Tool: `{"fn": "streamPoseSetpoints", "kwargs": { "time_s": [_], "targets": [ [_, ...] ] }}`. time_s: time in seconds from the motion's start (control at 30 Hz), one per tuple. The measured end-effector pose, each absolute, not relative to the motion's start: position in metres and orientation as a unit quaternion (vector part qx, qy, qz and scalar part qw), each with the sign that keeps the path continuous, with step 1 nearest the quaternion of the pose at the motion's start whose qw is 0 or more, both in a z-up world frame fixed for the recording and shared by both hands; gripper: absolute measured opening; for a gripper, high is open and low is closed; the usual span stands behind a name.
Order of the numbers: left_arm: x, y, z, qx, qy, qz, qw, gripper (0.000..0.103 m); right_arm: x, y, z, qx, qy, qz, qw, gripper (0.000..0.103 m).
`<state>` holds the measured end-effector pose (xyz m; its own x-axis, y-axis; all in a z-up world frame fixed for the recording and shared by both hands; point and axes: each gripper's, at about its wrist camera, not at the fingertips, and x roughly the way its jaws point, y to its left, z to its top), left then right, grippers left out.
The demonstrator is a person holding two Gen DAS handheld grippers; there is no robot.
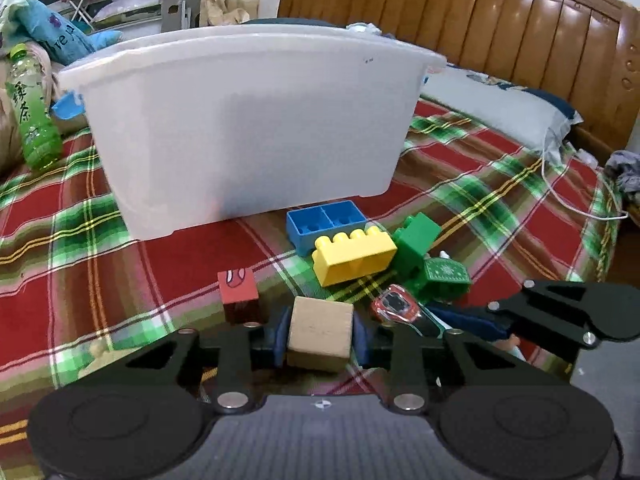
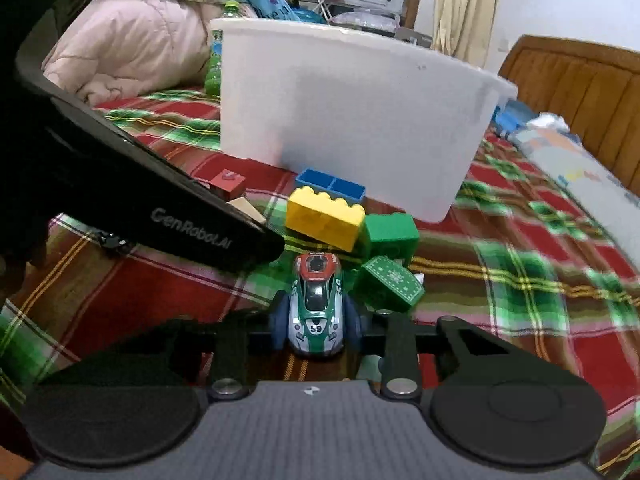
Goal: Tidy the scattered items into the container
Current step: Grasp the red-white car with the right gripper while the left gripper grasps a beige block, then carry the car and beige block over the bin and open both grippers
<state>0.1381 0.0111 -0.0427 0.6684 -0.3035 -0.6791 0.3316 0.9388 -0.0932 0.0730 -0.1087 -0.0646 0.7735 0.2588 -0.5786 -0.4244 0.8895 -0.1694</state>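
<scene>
My left gripper (image 1: pixel 320 338) is shut on a plain wooden cube (image 1: pixel 320 334), low over the plaid bedspread. My right gripper (image 2: pixel 318 326) is shut on a green, white and red toy car (image 2: pixel 317 304); it also shows in the left wrist view (image 1: pixel 396 304). The white plastic container (image 1: pixel 248 128) stands just behind the toys and shows in the right wrist view (image 2: pixel 352 120) too. In front of it lie a blue brick (image 1: pixel 326 222), a yellow brick (image 1: pixel 352 254), green bricks (image 1: pixel 416 242), a green patterned block (image 2: pixel 390 282) and a red printed cube (image 1: pixel 238 292).
A green tea bottle (image 1: pixel 34 116) stands left of the container. A pillow (image 1: pixel 504 108) and a white cable (image 1: pixel 560 196) lie at the right by the wooden headboard (image 1: pixel 500 20). A pink quilt (image 2: pixel 128 48) is piled at the far left. The left gripper's body (image 2: pixel 140 200) crosses the right wrist view.
</scene>
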Motion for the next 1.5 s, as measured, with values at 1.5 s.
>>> {"fn": "streamPoseSetpoints", "kwargs": {
  "time_s": [1.5],
  "targets": [
    [0.237,0.053,0.079,-0.016,0.257,-0.107,0.960,0.066,0.204,-0.111,0.052,-0.132,0.178,0.154,0.963,0.059]
  ]
}}
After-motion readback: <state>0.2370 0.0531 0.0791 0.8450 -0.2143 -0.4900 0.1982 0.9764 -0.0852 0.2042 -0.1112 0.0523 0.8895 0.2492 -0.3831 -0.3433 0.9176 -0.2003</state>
